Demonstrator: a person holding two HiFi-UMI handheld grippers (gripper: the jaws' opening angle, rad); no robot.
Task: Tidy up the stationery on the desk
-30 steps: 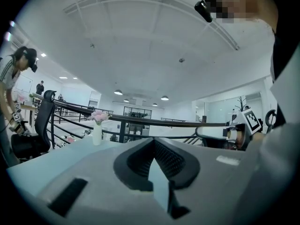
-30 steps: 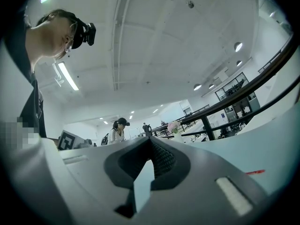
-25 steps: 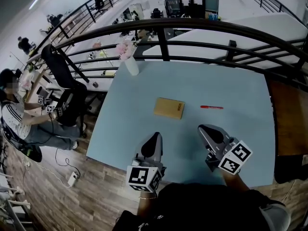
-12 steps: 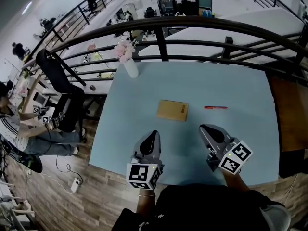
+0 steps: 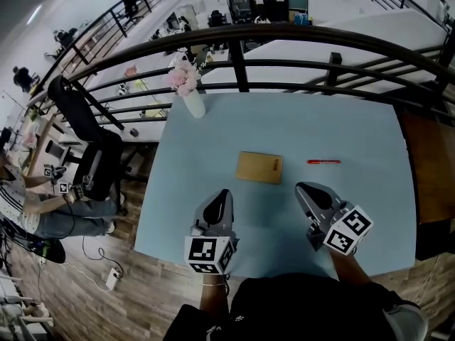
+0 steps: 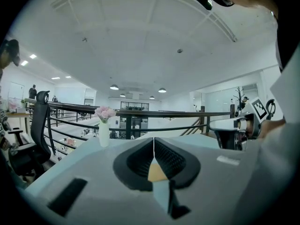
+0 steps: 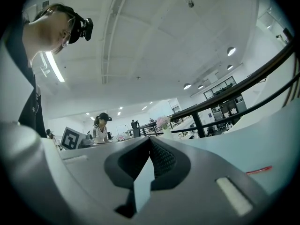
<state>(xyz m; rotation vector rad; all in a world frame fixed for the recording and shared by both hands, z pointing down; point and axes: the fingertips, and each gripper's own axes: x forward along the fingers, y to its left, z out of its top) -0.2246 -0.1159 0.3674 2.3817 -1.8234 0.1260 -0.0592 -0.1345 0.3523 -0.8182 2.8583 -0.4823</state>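
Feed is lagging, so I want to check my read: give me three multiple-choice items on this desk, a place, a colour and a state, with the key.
1. Where is the pen relative to the notebook?
A) on it
B) to its right, apart
C) touching its left edge
2. What colour are the flowers in the vase?
A) pink
B) yellow
C) blue
3. How are the left gripper and right gripper?
A) both shut, empty
B) left shut on the pen
C) both open
1 B: bare desk shows between them. 2 A: pink blooms top the vase. 3 A: each gripper view shows jaws together, nothing between.
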